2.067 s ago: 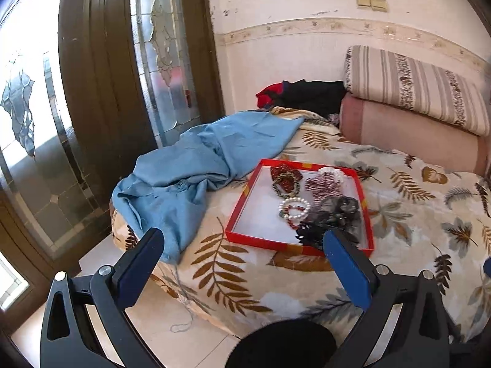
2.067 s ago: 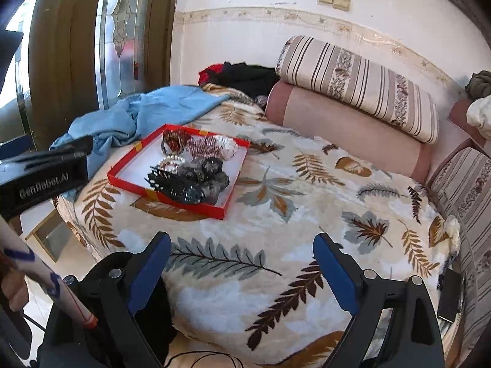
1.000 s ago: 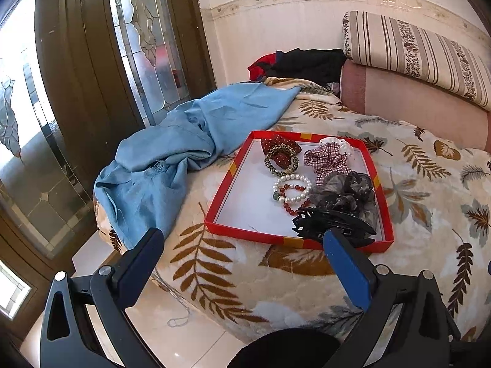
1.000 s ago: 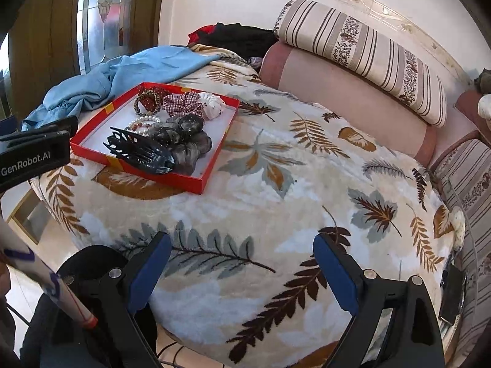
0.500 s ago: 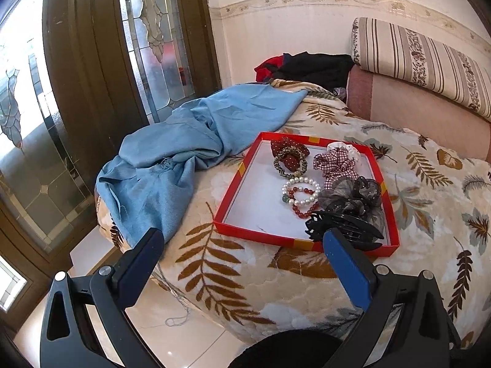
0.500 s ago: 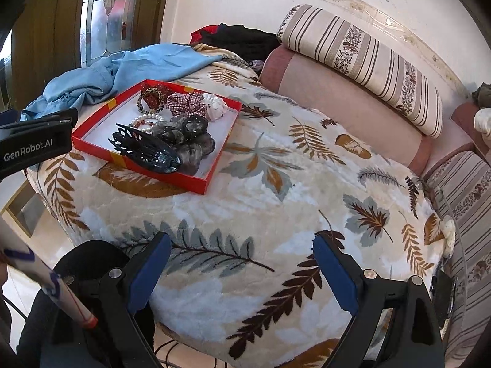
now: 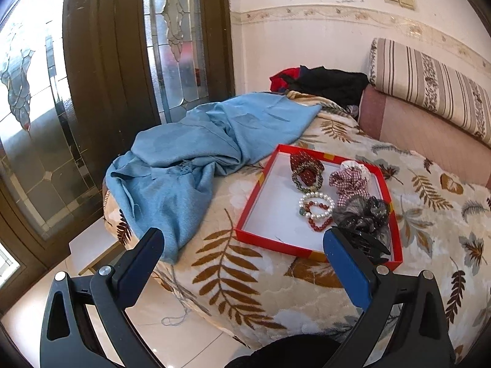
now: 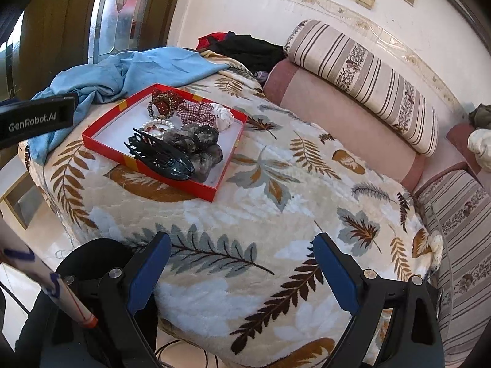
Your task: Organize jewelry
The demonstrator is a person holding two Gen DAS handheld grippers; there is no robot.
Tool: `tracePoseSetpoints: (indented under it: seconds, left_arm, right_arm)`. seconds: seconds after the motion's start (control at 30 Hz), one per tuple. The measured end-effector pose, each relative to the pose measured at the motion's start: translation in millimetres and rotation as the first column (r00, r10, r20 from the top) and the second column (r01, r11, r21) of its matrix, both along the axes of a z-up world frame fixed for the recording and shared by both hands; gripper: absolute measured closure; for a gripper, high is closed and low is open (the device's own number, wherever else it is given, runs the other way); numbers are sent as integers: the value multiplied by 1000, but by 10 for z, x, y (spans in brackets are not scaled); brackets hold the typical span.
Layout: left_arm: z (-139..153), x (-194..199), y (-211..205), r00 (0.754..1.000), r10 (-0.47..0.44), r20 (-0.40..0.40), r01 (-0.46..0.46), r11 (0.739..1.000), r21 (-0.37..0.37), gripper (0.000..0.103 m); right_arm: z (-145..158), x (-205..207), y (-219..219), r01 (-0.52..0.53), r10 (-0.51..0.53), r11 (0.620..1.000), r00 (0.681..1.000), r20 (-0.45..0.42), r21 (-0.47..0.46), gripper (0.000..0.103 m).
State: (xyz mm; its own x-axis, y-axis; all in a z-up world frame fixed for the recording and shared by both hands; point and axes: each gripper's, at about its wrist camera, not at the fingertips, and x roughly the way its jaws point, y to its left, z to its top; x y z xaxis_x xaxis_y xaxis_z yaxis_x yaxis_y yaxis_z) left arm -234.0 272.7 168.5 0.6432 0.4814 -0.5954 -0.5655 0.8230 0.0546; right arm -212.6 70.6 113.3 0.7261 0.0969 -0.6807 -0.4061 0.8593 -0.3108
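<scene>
Jewelry heaped at right end of shallow red cardboard tray (image 7: 254,205) on leaf-print quilt; left gripper (image 7: 245,263) and right gripper (image 8: 239,263) both spread wide, empty. Approach low, pinch white pearl bracelet (image 7: 316,205) alone, clear of black claw hair clip (image 8: 159,156)

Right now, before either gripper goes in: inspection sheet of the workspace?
Surface: leaf-print quilt over a bed, soft and uneven.
Job's things: red tray near the bed's corner holding a black claw clip, pearl bracelet, red bead bracelet, dark organza scrunchie, checked scrunchie, dark red scrunchie and a white scrunchie; all crowd one side, the other side bare.
Clutter: blue cloth beside the tray; black and red clothes at the wall.
Grippers: left gripper and right gripper both open, empty, short of the tray.
Cables: dark cable below the right gripper.
Surroundings: striped bolster, stained-glass door.
</scene>
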Motion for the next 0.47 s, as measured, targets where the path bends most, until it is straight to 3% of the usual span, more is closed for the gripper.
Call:
tracePoseSetpoints:
  seconds: [0.13, 0.47]
  left_arm:
    - [64, -73, 54, 1000, 22, 22, -22, 1000, 1, 0]
    - [293, -258, 146, 996, 66, 57, -70, 994, 83, 0]
  right_arm:
    - [54, -70, 21, -6, 6, 1000, 1000, 15, -3, 7]
    - [167, -168, -35, -5, 4, 999, 1000, 26, 40, 7]
